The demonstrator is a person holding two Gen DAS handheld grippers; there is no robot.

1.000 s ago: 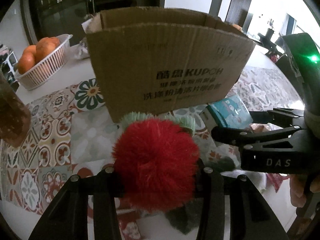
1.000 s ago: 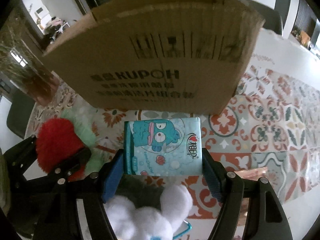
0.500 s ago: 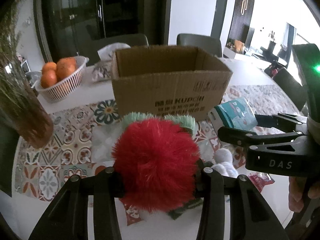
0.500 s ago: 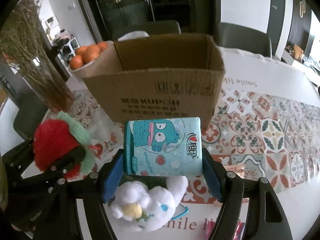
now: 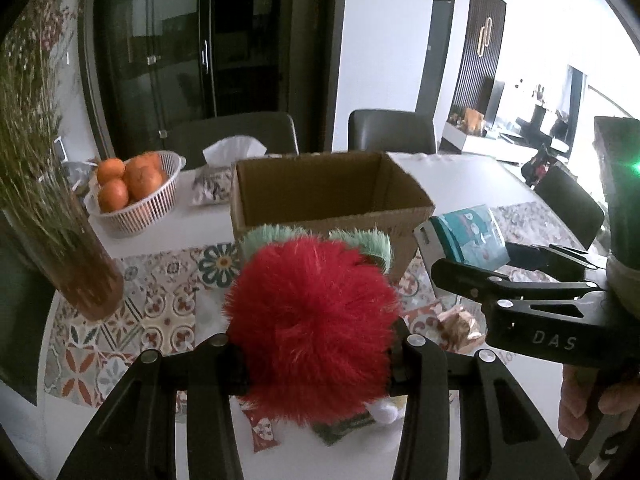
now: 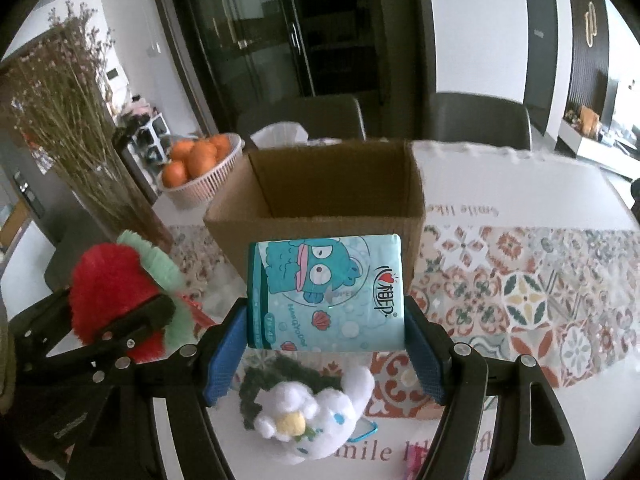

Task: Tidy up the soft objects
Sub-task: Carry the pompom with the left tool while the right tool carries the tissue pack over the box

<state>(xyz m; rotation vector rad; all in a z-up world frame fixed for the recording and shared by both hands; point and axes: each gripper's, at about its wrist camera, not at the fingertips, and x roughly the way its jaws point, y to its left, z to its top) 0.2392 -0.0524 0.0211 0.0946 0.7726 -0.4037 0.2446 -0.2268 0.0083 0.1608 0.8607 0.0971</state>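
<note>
**Op:** Starting on my left: the left tool (image 5: 316, 354) is clamped on the red pom-pom (image 5: 314, 320), with its green fringe poking out toward the cardboard box (image 5: 332, 196). I'm holding it up above the bench (image 5: 460, 176), just short of the box's near wall.

**Spotter:** And the box?

**Op:** Open-topped, and what I can see of the inside looks empty. I'd carry the pom-pom over the near rim before letting go, since fluff that light could catch on the edge and roll back out.

**Spotter:** Right side?

**Op:** The right tool (image 6: 326, 342) is gripping the teal tissue pack (image 6: 326, 290) by its two sides, also raised in front of the box. A white plush (image 6: 316, 412) lies on the bench beneath it. I'd go in one at a time so the tools don't collide over the opening.
</note>
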